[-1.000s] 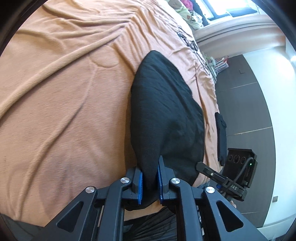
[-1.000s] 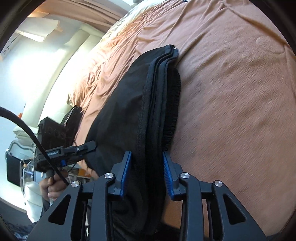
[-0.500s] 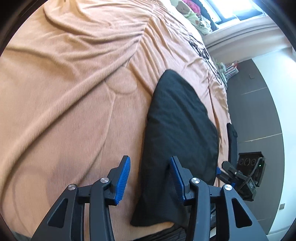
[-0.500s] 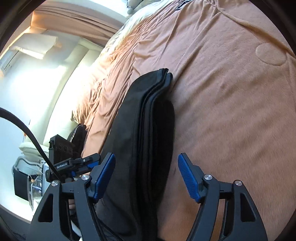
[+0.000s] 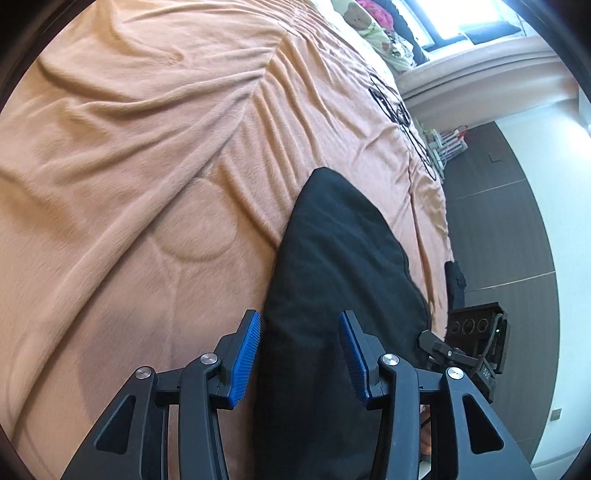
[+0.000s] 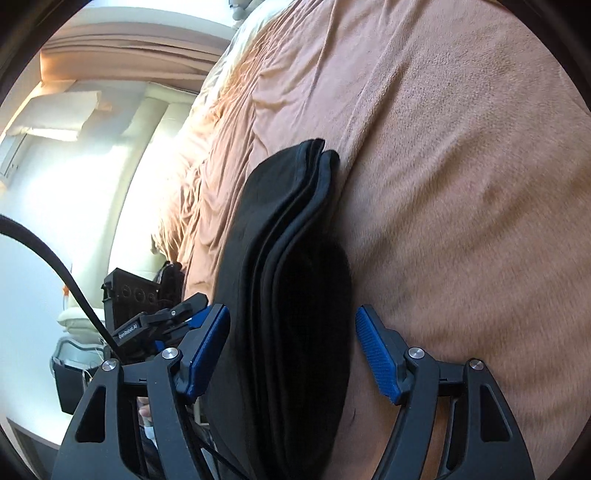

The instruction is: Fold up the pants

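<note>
Black pants [image 5: 340,266] lie folded into a flat stack on the orange blanket [image 5: 147,184] of a bed. In the right wrist view the folded pants [image 6: 288,258] show several stacked layers along their right edge. My left gripper [image 5: 300,332] hangs open just above the near end of the pants, its blue pads apart and touching nothing. My right gripper [image 6: 291,332] stands open too, jaws wide on either side of the near end, clear of the cloth. The right gripper [image 5: 443,349] shows at the lower right of the left wrist view, the left gripper [image 6: 173,317] at the left of the right wrist view.
The blanket [image 6: 461,184] spreads wrinkled all around the pants. Soft toys [image 5: 369,26] and a bright window sit beyond the bed's far end. The bed's edge runs along the pants' outer side, with dark floor [image 5: 498,229] below it. A black cable [image 6: 55,266] crosses the right wrist view.
Both grippers let go of the pants' near edge and opened. Both have drawn back from the pants, which now rest flat on the blanket and look farther off.
</note>
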Available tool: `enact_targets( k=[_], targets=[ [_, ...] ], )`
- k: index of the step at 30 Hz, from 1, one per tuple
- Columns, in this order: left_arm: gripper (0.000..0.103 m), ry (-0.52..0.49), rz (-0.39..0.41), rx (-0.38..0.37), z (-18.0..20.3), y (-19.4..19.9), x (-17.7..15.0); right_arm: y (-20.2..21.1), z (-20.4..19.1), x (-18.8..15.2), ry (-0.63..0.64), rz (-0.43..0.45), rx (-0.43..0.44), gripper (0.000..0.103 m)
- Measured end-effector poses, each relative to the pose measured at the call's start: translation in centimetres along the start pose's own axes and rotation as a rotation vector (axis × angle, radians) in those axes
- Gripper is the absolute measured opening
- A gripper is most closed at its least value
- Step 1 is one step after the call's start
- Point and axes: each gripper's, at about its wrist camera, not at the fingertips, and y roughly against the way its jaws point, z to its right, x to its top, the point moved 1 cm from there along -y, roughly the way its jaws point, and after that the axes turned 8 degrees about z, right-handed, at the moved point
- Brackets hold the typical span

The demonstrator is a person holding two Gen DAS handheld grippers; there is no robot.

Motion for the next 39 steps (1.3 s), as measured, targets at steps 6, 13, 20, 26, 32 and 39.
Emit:
enact_targets(
  k=[6,13,20,26,32,39],
  targets=[
    [0.045,-0.005,-0.010,-0.008,0.2,-2.0,1.0,-0.7,0.1,0.4,0.004,-0.008,0.012,0.069],
    [0.035,-0.012,-0.007,-0.020,0.3,-3.5,2.1,-1.0,-0.3,0.6,0.021,-0.011,-0.002,0.069],
    [0.015,-0.011,0.010,-0.013,1.1,-3.8,2.0,-0.7,-1.7,-0.1,0.034,0.011,-0.057,0.036],
    [0.009,-0.054,0.063,-0.039,2.9,-1.5,1.4,1.0,-4.4,-1.4,0.110,0.070,-0.066,0.025],
    [0.009,-0.087,0.132,-0.072,4.5,1.9,0.8,3.3,-7.9,-3.7,0.203,0.142,-0.029,0.024],
    [0.009,-0.127,0.218,-0.104,6.4,6.7,-0.6,6.1,-11.7,-6.7,0.290,0.191,-0.008,0.023]
  ],
)
